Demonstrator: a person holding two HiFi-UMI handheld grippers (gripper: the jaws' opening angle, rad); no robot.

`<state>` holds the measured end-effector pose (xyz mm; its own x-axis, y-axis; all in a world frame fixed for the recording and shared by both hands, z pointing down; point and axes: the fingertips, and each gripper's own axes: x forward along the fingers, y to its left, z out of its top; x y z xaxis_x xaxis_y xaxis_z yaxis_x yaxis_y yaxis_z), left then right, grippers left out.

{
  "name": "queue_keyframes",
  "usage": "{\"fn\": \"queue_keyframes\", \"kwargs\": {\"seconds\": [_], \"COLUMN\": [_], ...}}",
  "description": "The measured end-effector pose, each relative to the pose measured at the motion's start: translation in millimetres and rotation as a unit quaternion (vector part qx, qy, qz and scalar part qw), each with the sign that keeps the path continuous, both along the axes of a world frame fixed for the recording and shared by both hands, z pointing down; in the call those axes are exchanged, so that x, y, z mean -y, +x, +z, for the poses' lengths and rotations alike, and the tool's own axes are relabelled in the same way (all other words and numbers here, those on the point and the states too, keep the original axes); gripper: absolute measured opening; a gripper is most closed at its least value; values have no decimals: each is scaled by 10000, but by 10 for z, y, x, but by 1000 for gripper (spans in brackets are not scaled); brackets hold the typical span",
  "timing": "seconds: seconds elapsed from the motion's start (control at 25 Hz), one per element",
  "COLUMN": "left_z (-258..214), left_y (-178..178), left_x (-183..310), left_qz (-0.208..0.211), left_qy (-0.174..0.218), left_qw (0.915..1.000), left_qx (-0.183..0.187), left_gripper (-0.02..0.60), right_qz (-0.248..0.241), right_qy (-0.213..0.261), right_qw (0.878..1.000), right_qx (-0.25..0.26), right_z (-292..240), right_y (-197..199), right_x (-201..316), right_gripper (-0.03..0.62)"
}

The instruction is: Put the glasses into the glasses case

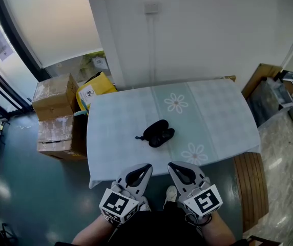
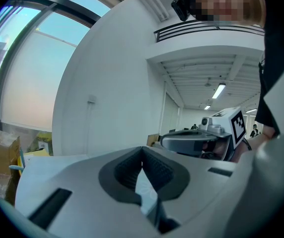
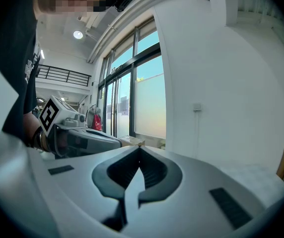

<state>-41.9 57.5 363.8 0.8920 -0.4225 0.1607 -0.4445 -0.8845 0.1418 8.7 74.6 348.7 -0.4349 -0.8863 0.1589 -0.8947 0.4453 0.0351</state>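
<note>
A black glasses case [image 1: 158, 129] lies near the middle of the table [image 1: 213, 111], which has a pale flowered cloth. A thin dark piece, probably an arm of the glasses [image 1: 139, 137], sticks out at the case's left; the two are too small to tell apart. My left gripper [image 1: 145, 166] and right gripper [image 1: 171, 164] hover side by side over the table's near edge, well short of the case. Both are shut, holding nothing. In the left gripper view the left gripper [image 2: 142, 150] has its jaws pressed together; the right gripper [image 3: 139, 150] looks the same in its own view.
Cardboard boxes [image 1: 55, 114] and a yellow bag [image 1: 94, 89] stand on the floor left of the table. A wooden bench [image 1: 251, 188] runs along its right side. A white wall [image 1: 197, 35] backs the table's far edge.
</note>
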Motion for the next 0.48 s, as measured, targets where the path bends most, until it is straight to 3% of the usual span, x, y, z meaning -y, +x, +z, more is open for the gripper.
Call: {"fn": "queue_keyframes", "kwargs": {"seconds": [0.48], "left_z": [-71], "left_y": [-16], "left_x": [-143], "left_qz": [48], "left_qy": [53], "left_qw": [10000], "left_qx": [3], "left_gripper": [26], "right_qz": [60], "right_qy": [28], "right_qw": [10000], "right_qx": [-55], "right_z": [-103], "right_y": [-14], "right_x": [-127], "right_gripper": [21]}}
